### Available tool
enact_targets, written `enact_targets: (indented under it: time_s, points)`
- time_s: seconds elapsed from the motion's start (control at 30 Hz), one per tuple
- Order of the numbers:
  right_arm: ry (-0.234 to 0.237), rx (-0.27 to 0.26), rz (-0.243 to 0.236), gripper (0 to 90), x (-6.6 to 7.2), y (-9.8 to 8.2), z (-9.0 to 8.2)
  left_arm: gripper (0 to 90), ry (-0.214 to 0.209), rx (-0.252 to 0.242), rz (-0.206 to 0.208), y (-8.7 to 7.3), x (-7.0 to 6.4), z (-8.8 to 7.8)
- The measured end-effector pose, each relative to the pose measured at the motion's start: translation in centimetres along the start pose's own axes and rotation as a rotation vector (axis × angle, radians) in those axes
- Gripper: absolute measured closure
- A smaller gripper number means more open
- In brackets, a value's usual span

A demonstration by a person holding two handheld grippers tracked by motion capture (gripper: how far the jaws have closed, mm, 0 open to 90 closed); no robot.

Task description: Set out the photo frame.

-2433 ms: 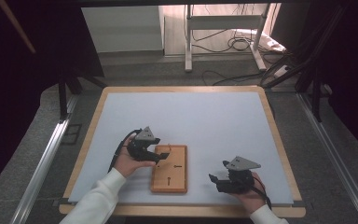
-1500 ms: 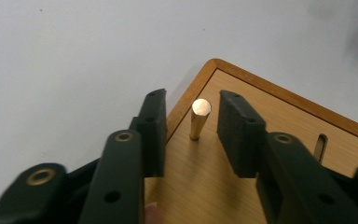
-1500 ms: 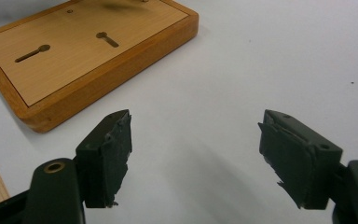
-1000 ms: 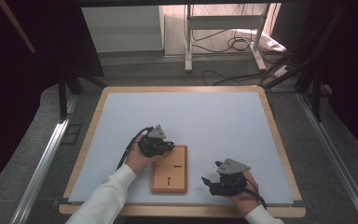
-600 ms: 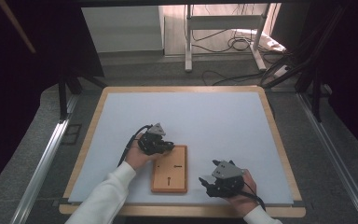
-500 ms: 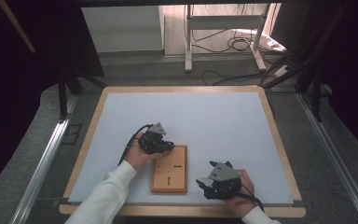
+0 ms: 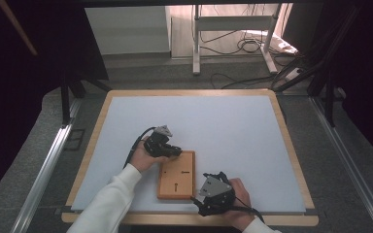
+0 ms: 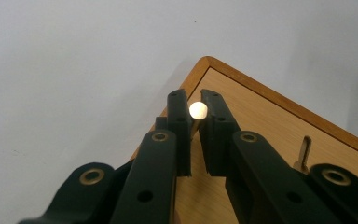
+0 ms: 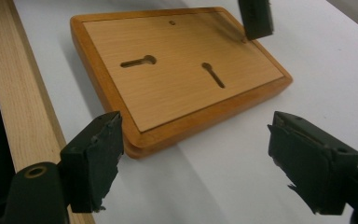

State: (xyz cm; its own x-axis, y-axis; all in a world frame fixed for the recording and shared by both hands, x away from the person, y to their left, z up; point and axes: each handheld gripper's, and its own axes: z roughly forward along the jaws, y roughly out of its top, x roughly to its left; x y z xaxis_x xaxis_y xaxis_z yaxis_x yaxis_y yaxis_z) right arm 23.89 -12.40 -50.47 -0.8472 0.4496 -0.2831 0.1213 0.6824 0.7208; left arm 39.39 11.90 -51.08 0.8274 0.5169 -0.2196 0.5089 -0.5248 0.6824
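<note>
Holding a small wooden peg [image 8: 198,110] at the wooden board's [image 7: 176,174] far corner, left gripper [image 7: 167,151] clamped on it.
Right gripper [image 9: 196,168], jaws just opened wide and empty, should straddle the board's near corner squarely on the table [image 7: 233,121] before closing.

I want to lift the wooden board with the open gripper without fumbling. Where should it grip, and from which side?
Probably the near corner of the wooden board, from the table's front edge. The board lies flat with a rounded raised rim, and the right gripper already stands open astride that corner, while the left gripper works at the far corner.
</note>
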Motion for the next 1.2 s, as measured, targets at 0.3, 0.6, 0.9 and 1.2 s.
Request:
enact_targets:
  time_s: [0.3, 0.6, 0.9, 1.2]
  points:
    - [-0.036, 0.053, -0.062, 14.9, 1.6, 1.0, 1.9, 83.8, -0.033, 0.019, -0.038, 0.5, 0.8, 0.1]
    - [-0.09, 0.089, -0.186, 12.9, 2.8, 1.6, 4.0, 83.8, -0.06, 0.031, -0.052, 0.8, 1.3, 0.1]
    - [-0.16, 0.066, -0.272, 22.4, 3.3, 2.2, 4.6, 84.0, -0.054, 0.024, -0.051, 0.8, 1.4, 0.1]
    - [-0.16, 0.052, -0.271, 31.7, 2.7, 2.5, 4.2, 77.5, -0.001, -0.019, -0.024, 0.7, 1.1, -0.4]
